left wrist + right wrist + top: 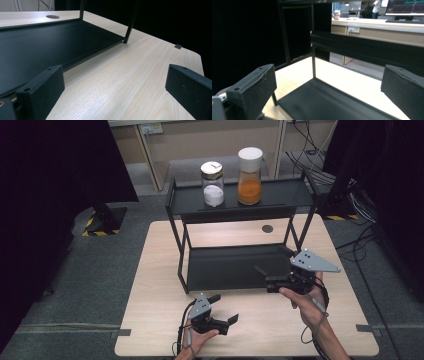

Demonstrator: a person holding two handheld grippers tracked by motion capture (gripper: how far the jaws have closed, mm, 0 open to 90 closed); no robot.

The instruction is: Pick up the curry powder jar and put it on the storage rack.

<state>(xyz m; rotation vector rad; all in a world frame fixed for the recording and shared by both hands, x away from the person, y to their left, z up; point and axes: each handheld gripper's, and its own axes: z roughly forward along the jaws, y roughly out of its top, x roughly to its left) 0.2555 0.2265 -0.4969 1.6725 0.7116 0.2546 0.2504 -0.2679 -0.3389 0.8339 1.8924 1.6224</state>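
High view first: your worktop (150, 285) is a pale wooden table, and the biggest thing on it is the black two-tier rack (235, 265), standing toward the far edge and centred between the left and right edges. Its lower shelf (225, 267) is bare; its upper shelf (280, 195) carries two jars. The orange-filled jar (249, 169) with the white lid stands upright near the middle of that shelf, and the white-filled jar (212, 184) with the metal lid stands upright just to its left, apart from it. Your right gripper (274, 261) sits at the rack's front right corner, jaws spread wide and holding nothing, its tips reaching over the front edge of the lower shelf. Right gripper view backs this up: you see the lower shelf (324, 102) lying between and beyond the two parted jaws, with the rack's thin upright post (313, 60) ahead. Your left gripper (224, 308) is near the worktop's near edge, left of centre, well apart from the rack, jaws likewise wide apart and empty. Left gripper view shows bare wood (125, 82) between those jaws, the lower shelf (50, 45) off to one side, and a small dark tab (178, 46) at the worktop's edge. Both jars are well apart from either gripper.
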